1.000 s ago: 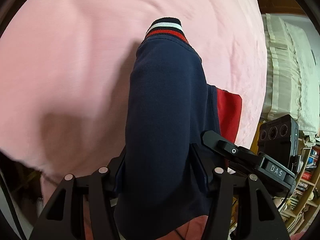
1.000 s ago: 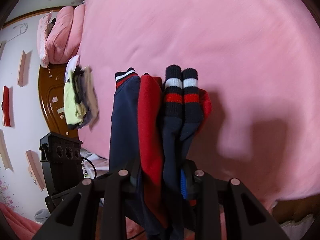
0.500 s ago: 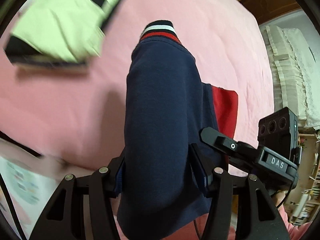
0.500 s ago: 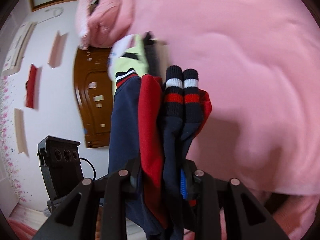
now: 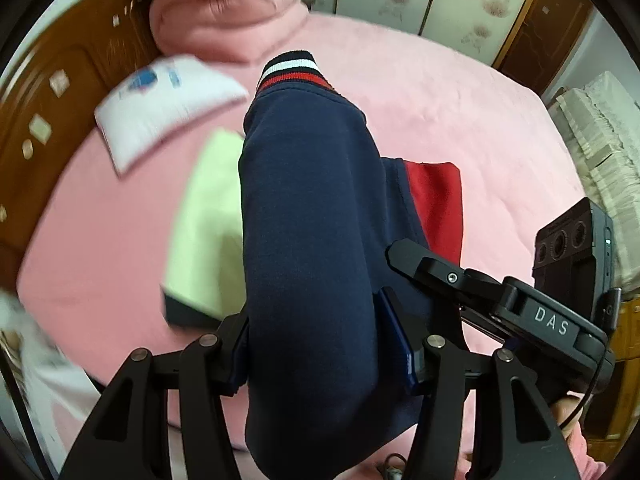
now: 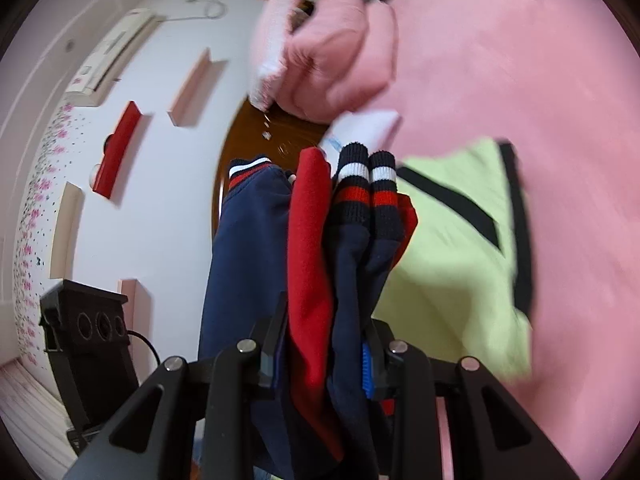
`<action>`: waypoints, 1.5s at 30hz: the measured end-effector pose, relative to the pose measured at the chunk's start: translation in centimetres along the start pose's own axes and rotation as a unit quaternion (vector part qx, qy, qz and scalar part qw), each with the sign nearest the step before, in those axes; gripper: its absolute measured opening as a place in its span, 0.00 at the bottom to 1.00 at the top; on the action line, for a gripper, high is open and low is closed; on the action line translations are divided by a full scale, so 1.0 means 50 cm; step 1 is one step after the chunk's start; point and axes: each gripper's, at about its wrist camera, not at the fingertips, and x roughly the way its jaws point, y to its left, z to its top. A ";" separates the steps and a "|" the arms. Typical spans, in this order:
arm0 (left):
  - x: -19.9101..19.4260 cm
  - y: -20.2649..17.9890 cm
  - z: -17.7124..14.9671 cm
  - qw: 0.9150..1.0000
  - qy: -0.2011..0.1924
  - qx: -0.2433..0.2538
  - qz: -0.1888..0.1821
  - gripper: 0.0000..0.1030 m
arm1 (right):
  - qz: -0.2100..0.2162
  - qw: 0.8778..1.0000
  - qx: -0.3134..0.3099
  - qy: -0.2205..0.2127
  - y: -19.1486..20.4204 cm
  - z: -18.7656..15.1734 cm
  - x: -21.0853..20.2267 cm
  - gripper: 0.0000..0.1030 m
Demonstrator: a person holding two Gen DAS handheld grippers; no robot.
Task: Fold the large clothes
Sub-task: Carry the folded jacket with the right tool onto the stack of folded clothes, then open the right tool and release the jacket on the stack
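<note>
A folded navy and red sweatshirt (image 5: 312,220) with striped navy, white and red cuffs hangs between both grippers above the pink bed (image 5: 460,120). My left gripper (image 5: 324,344) is shut on its navy side. My right gripper (image 6: 324,356) is shut on the bundled navy and red layers (image 6: 308,240), with two striped cuffs (image 6: 366,184) sticking up. The right gripper's body (image 5: 500,300) shows in the left wrist view, close beside the cloth.
A folded lime-green garment with black trim (image 6: 460,248) lies on the bed below the sweatshirt, also seen in the left wrist view (image 5: 208,232). A white folded item (image 5: 164,100), a pink pillow (image 5: 224,12) and the brown wooden headboard (image 5: 44,104) lie beyond.
Both grippers have carried the sweatshirt across the bed toward the headboard. The lime-green garment, white item and pillow have come into view beneath and beyond it.
</note>
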 end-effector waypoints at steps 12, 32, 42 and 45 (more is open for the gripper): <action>0.357 0.153 -0.032 0.987 -0.040 0.076 0.136 0.51 | -0.128 0.992 -0.004 -0.006 -0.268 0.020 0.267 0.39; 0.290 -0.091 -0.359 0.981 -0.010 -0.101 0.167 0.80 | -0.254 0.965 -0.061 0.035 -0.457 -0.183 -0.231 0.98; 0.225 -0.538 -0.609 0.982 0.063 0.054 0.167 0.80 | -0.522 0.825 -0.150 0.158 -0.562 -0.346 -0.790 0.99; 0.204 -0.614 -0.637 0.985 0.104 0.066 0.122 0.80 | -0.522 0.838 -0.086 0.133 -0.544 -0.366 -0.923 1.00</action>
